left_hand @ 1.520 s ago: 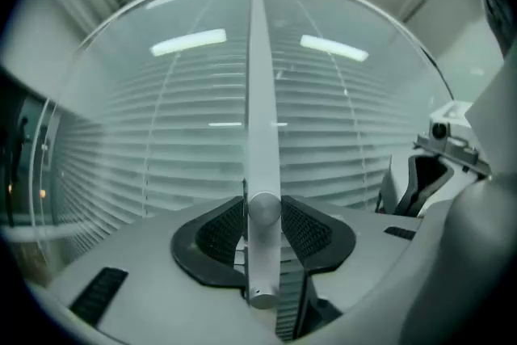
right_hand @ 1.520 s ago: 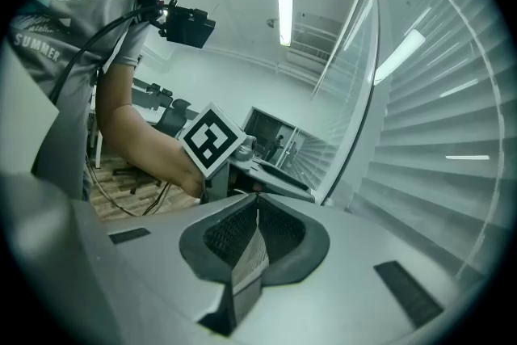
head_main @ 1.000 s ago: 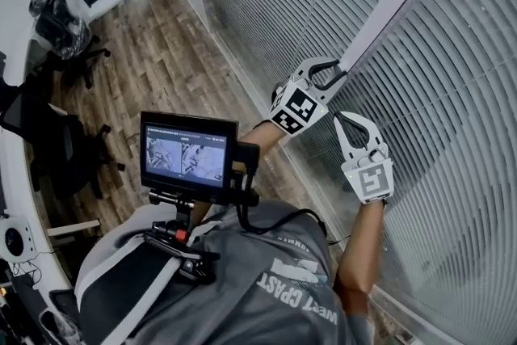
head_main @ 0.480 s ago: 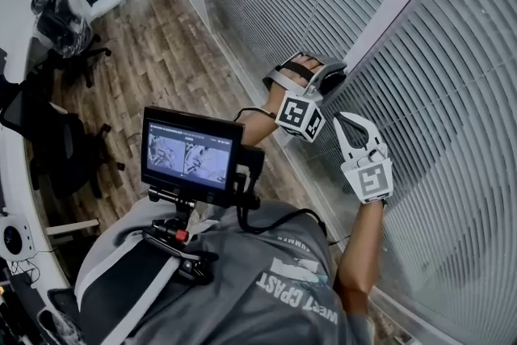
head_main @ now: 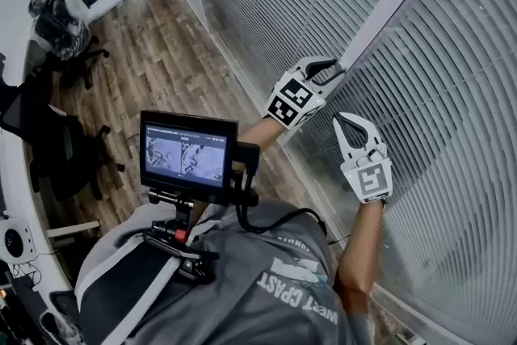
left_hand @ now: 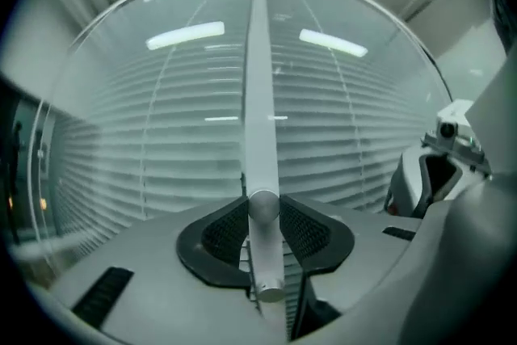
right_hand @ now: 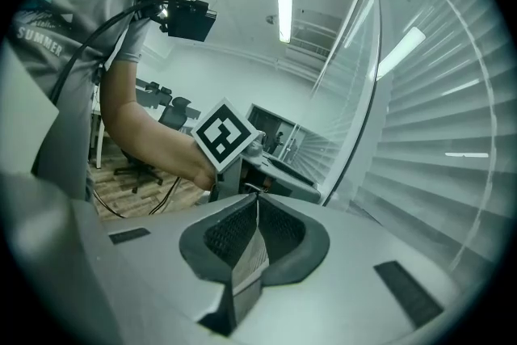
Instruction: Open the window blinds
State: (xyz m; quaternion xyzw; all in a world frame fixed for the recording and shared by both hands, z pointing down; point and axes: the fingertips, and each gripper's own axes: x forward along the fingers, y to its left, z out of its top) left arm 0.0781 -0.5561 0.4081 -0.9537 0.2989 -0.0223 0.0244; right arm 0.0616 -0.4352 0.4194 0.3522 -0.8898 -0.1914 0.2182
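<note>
Evidently the step in hand was the turning of the tilt wand (head_main: 389,2), the pale rod that ran slantwise up across the window blinds (head_main: 452,141). The left hand-held gripper (head_main: 327,71) was clamped on the wand's lower end. In the left gripper view the rod stood upright between the two dark pads, which pressed on it from either side just above its rounded tip. The right hand-held gripper (head_main: 346,119) hung just beside the left one, close to the slats, with its jaws brought together on nothing.

The slats lay nearly flat against one another and showed almost nothing through them, so I judged the opening to be barely begun. The next move would call for a steady roll of the left wrist about the wand's own line, with the grip kept firm so the smooth rod did not slip in the pads. Whether the right one would be needed, I could not tell.

By count there were:
- two hand-held grippers
- one wand
- two slatted stretches of blind, one on each side of the wand, with more farther along the wall
- one small monitor (head_main: 190,156) on the person's chest rig
- at least two dark chairs (head_main: 65,40) on the wooden floor (head_main: 161,52)
</note>
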